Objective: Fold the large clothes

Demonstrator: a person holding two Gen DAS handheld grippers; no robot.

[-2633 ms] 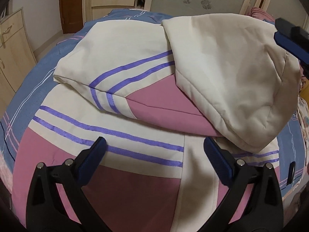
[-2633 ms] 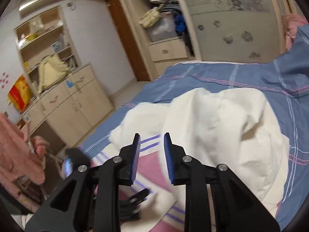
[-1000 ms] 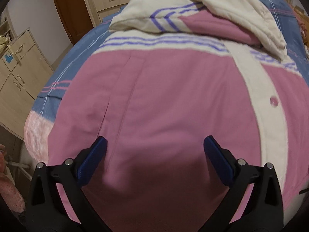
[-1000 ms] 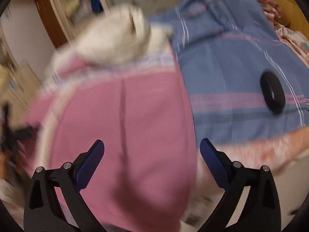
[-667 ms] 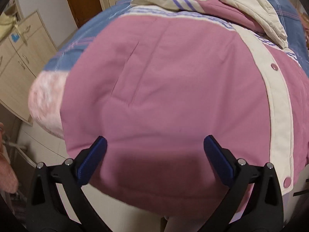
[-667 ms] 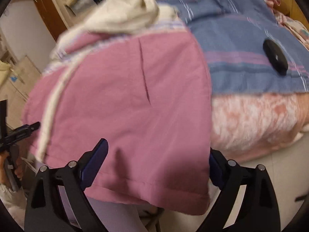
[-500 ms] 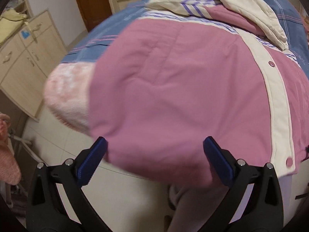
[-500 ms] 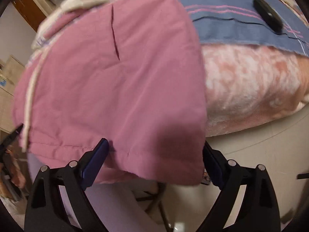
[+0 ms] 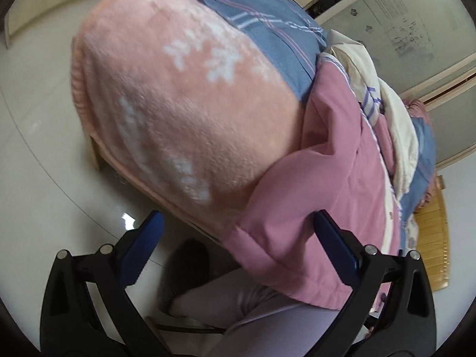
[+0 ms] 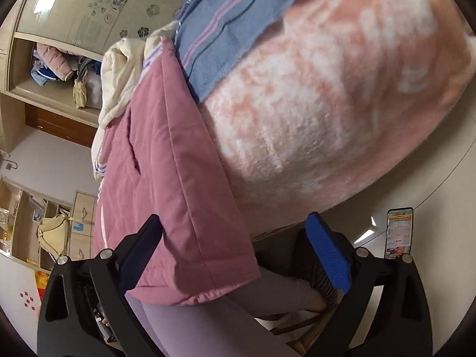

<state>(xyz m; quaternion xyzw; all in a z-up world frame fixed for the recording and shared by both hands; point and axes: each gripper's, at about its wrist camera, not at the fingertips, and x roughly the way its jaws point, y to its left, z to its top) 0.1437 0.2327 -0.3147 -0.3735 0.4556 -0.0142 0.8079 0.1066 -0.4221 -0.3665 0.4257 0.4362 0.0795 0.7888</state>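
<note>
— Bedroom, pale glossy floor (image 9: 44, 178), light wood cupboards (image 10: 32, 232) along the wall, frosted wardrobe door (image 9: 401, 29) with flower prints far back. Anything on the bed?

— Covered with a fuzzy pink blanket (image 9: 184, 113) bulging over the near edge, a blue striped sheet (image 9: 267, 35) lying on top of it farther back.

— And the garment?

— Pink jacket (image 9: 321, 208) with cream and purple-striped trim, spread on the bed, its hem hanging over the near edge down toward a person's legs in pale lilac trousers (image 9: 253, 312). Cream hood or lining (image 9: 398, 131) bunched at the far end.

— Left gripper (image 9: 241, 244)?

— Spread wide, blue pads well apart, grasping nothing. Hem corner of the jacket hanging between the fingers, closer to the right one (image 9: 336, 247); cannot tell whether touching.

— Right gripper (image 10: 235, 250)?

— Also released, wide apart. Other bottom corner of the jacket (image 10: 178, 208) lying between the fingers, overlapping the left finger (image 10: 139, 244) in that view; right finger (image 10: 327, 253) clear of the cloth, in front of the blanket's lower edge.

— Anything else near?

— Phone (image 10: 398, 232) with a lit screen on the floor at the right. Yellow bag (image 10: 53, 235) hanging at the cupboards on the left. Piled clothes (image 10: 59, 62) in the open wardrobe shelf far off.
</note>
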